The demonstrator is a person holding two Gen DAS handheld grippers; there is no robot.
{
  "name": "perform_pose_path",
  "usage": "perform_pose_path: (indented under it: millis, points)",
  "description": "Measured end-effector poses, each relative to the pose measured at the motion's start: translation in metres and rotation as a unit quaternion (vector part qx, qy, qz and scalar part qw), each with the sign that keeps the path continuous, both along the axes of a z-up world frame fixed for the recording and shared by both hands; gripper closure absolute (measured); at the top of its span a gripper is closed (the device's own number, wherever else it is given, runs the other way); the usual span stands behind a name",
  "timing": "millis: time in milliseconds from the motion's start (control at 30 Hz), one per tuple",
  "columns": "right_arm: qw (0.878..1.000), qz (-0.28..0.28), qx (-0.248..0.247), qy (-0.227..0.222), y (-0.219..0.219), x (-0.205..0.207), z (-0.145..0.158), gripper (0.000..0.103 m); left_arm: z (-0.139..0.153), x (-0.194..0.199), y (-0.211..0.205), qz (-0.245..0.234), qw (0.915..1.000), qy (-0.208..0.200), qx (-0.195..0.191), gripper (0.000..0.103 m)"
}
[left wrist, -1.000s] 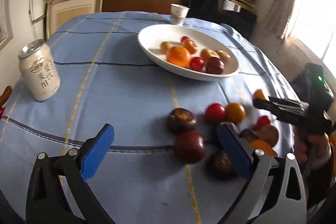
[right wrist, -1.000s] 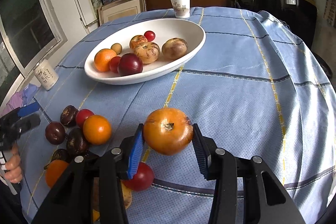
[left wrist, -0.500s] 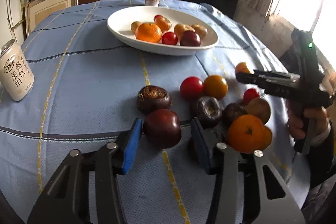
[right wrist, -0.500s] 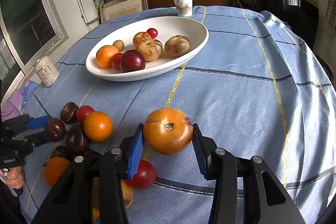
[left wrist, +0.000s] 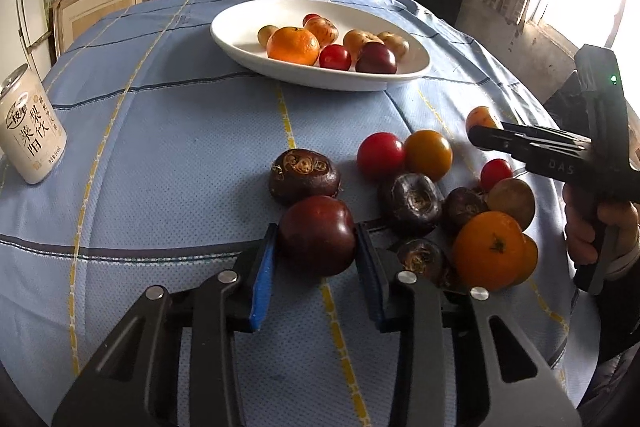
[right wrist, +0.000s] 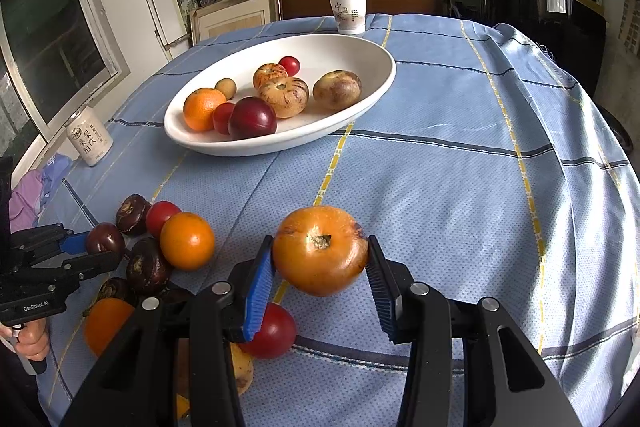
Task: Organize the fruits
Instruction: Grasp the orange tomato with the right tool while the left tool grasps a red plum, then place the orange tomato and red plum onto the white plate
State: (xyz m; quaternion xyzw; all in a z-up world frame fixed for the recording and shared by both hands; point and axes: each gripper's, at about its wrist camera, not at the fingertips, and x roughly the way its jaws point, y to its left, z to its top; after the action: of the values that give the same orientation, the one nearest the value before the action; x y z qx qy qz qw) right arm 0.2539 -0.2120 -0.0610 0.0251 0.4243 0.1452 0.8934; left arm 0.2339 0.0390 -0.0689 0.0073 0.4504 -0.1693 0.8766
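Closing in on a dark red plum [left wrist: 318,235], the left hand-held gripper [left wrist: 316,259] has its blue pads touching the fruit on both sides, and the jaws are narrowing on it while it sits on the blue checked cloth of the bench [left wrist: 160,155]. Just past its tips sits a brown water chestnut [left wrist: 305,177], and off to its right is the rest of the loose pile: a red tomato [left wrist: 380,155], an orange-yellow tomato [left wrist: 428,155], more dark chestnuts and a mandarin [left wrist: 490,251]. The right hand-held gripper [right wrist: 320,263] is clamped on an orange persimmon-looking fruit [right wrist: 320,251], stem end facing the camera, held up off the cloth. Under its left finger a red tomato [right wrist: 272,331] lies on the bench. Further ahead of both grippers is the white oval bowl [right wrist: 360,59], already holding a mandarin, a plum, a couple of small red tomatoes and some striped pale fruits. A paper cup [right wrist: 347,11] stands behind the bowl, and a drink can [left wrist: 30,135] stands way off to the left of the left gripper.
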Motion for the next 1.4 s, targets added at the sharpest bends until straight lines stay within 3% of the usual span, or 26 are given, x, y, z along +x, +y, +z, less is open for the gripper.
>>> perform_pose_path:
  millis: [300, 400, 500, 667, 767, 933, 1067, 1100, 1133, 1167, 1200, 1267, 1333, 1400]
  points:
    - [1.0, -0.001, 0.005, -0.013, -0.005, -0.003, 0.003, 0.057, 0.01, -0.007, 0.001, -0.004, 0.9996, -0.013, -0.024, 0.067]
    - [1.0, -0.003, 0.019, -0.012, -0.008, -0.004, 0.007, 0.057, 0.022, -0.004, 0.003, -0.013, 0.9988, -0.011, -0.045, 0.067]
    - [0.999, 0.015, 0.042, -0.024, -0.006, 0.001, 0.023, 0.058, 0.041, 0.01, 0.002, -0.016, 0.9987, -0.025, -0.041, 0.067]
    - [0.996, 0.022, 0.058, -0.062, 0.003, 0.036, 0.054, 0.058, 0.074, 0.072, -0.008, 0.016, 0.998, -0.054, -0.028, 0.067]
    - [0.995, 0.026, 0.074, -0.062, 0.01, 0.066, 0.059, 0.058, 0.082, 0.119, -0.019, 0.033, 0.9974, -0.059, -0.027, 0.067]
    - [0.996, 0.025, 0.069, -0.048, 0.023, 0.105, 0.047, 0.058, 0.069, 0.182, -0.033, 0.05, 0.9981, -0.035, -0.008, 0.067]
    - [0.996, 0.032, 0.079, -0.032, 0.026, 0.119, 0.038, 0.057, 0.056, 0.204, -0.036, 0.05, 0.9987, -0.009, -0.008, 0.067]
    - [0.996, 0.034, 0.077, -0.03, 0.027, 0.121, 0.037, 0.057, 0.055, 0.206, -0.036, 0.052, 0.9986, -0.006, -0.007, 0.061]
    - [0.996, 0.032, 0.075, -0.03, 0.028, 0.122, 0.037, 0.054, 0.055, 0.206, -0.036, 0.053, 0.9985, -0.001, -0.01, 0.042]
    - [0.996, 0.032, 0.08, -0.033, 0.027, 0.121, 0.039, 0.044, 0.057, 0.202, -0.035, 0.057, 0.9983, -0.004, -0.012, 0.032]
    - [0.995, 0.031, 0.084, -0.038, 0.027, 0.119, 0.041, 0.042, 0.061, 0.197, -0.033, 0.063, 0.9978, -0.014, -0.016, 0.024]
    - [0.994, 0.035, 0.09, -0.055, 0.023, 0.11, 0.052, 0.039, 0.075, 0.184, -0.03, 0.066, 0.9967, -0.044, -0.015, 0.022]
    - [0.993, 0.036, 0.094, -0.069, 0.019, 0.099, 0.062, 0.037, 0.088, 0.167, -0.026, 0.07, 0.9954, -0.064, -0.008, 0.009]
    - [0.991, 0.038, 0.102, -0.079, 0.014, 0.086, 0.068, 0.036, 0.094, 0.149, -0.022, 0.076, 0.9938, -0.081, -0.008, 0.008]
